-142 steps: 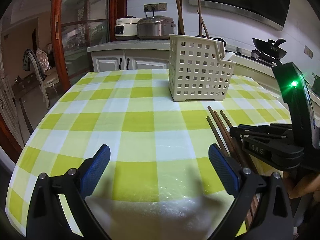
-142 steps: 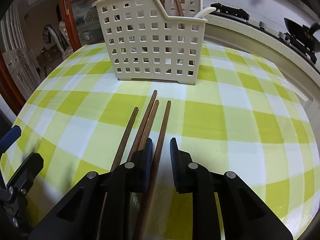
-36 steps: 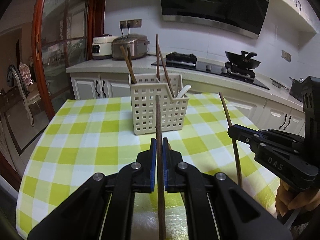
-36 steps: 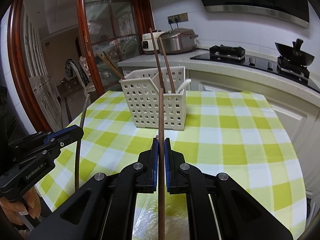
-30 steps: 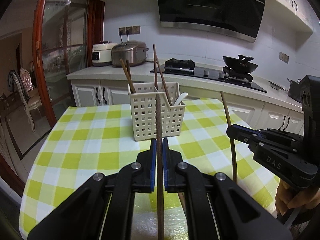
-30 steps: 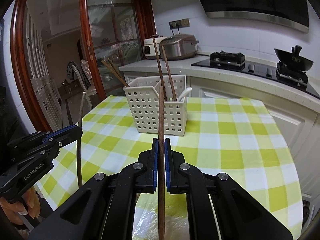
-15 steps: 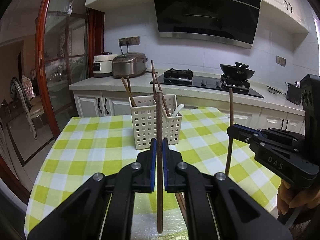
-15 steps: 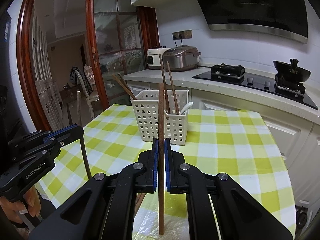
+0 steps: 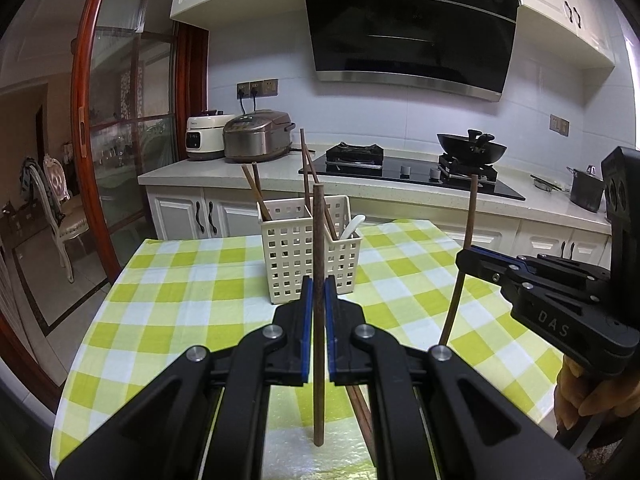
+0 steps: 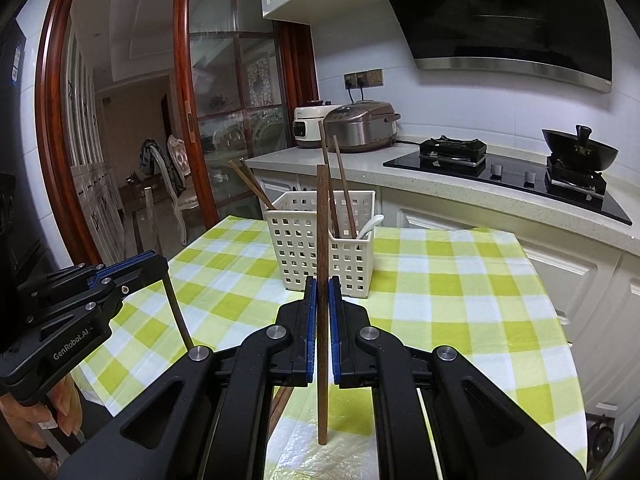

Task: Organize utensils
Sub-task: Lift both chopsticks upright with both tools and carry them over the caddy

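The left gripper (image 9: pixel 316 312) has its jaws clamped on a brown wooden chopstick (image 9: pixel 318 240), held upright above the surface (image 9: pixel 168 304) with its yellow-green checked cloth. The right gripper (image 10: pixel 320 312) likewise grips a second chopstick (image 10: pixel 322 232), also upright, with its lower end clear of the cloth. Beyond both, near the middle of the surface, stands a white perforated utensil basket (image 9: pixel 296 256) already holding several chopsticks and a white spoon (image 9: pixel 354 225). More loose chopsticks (image 9: pixel 360 408) lie on the cloth beneath the left gripper.
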A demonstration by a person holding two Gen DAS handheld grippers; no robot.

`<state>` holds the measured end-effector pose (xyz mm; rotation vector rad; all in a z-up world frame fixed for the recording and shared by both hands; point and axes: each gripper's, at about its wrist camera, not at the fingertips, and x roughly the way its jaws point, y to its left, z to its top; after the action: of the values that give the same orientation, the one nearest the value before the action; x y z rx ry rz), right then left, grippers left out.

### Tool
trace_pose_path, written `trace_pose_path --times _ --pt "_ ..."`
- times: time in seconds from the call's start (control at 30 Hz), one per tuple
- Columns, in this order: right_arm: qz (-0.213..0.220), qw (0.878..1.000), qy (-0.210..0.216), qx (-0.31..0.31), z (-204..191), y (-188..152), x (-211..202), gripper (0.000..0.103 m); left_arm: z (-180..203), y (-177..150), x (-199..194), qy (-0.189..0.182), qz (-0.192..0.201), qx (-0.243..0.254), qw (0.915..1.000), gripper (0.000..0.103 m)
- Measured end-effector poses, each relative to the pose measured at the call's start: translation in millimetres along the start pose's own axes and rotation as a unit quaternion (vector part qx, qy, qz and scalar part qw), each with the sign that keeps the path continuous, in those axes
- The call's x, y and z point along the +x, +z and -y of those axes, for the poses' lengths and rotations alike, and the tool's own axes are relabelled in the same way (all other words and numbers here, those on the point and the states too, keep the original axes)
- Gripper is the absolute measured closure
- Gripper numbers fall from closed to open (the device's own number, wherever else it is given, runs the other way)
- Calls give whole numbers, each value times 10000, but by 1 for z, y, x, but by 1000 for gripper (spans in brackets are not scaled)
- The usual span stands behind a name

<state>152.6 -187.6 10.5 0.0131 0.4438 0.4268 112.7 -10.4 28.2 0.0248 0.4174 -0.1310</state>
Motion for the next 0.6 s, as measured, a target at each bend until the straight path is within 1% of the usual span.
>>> trace_pose_path --times 0.37,0.6 --pt "90 9999 -25 -99 -2 8 -1 97 1 5 1 -15 94 69 9999 97" --pt "206 9997 14 -163 5 29 5 97 1 23 6 -84 204 134 9997 97"
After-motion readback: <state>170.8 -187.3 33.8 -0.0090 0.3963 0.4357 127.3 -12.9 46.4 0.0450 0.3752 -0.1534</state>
